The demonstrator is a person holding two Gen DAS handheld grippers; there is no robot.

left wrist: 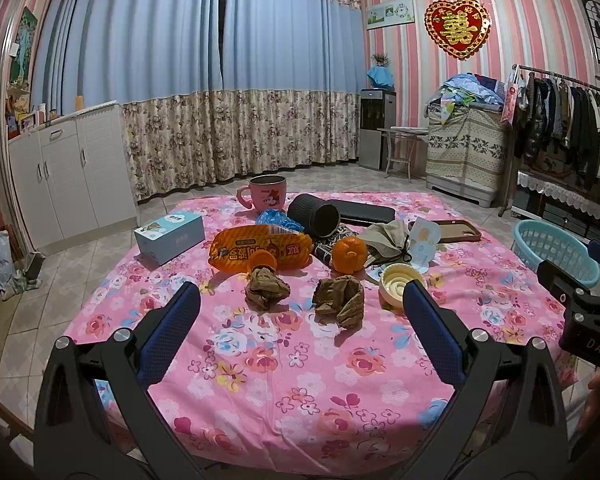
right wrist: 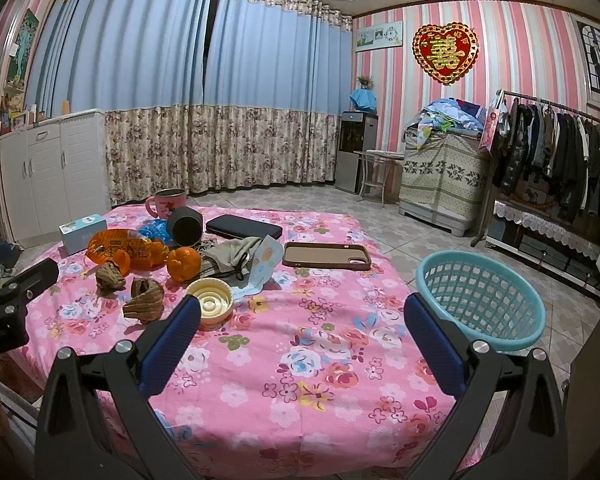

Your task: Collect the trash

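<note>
Left wrist view: your left hand-held gripper (left wrist: 300, 304) hovers low over the near part of the desk (left wrist: 300, 392), level and aimed straight ahead, its blue fingers (left wrist: 168, 332) spread wide with nothing between them.
Right wrist view: your right hand-held gripper (right wrist: 302, 316) hovers the same way, fingers wide apart and empty, pointed between the clutter and the basket.
Each other: your right hand-held gripper's black body shows at the right edge of the left view; your left one shows at the left edge of the right view.
Trash, near row: two crumpled brown paper wads (left wrist: 267, 289) (left wrist: 339, 300) lie side by side on the pink floral cloth just ahead of the left fingers; a cream plastic lid (left wrist: 398, 282) lies just beside the right-hand wad.
Trash, behind: an orange snack bag (left wrist: 260, 249), an orange peel (left wrist: 262, 260) resting against it, and a crumpled blue wrapper (left wrist: 278, 222).
Other things: an orange (left wrist: 349, 255), a pink mug (left wrist: 266, 194), a tissue box (left wrist: 170, 238), a dark cylinder (left wrist: 314, 214) lying on its side, a phone case (right wrist: 326, 256).
Basket: a turquoise basket (right wrist: 480, 300) sits off the desk's right edge, just beyond your right finger.
</note>
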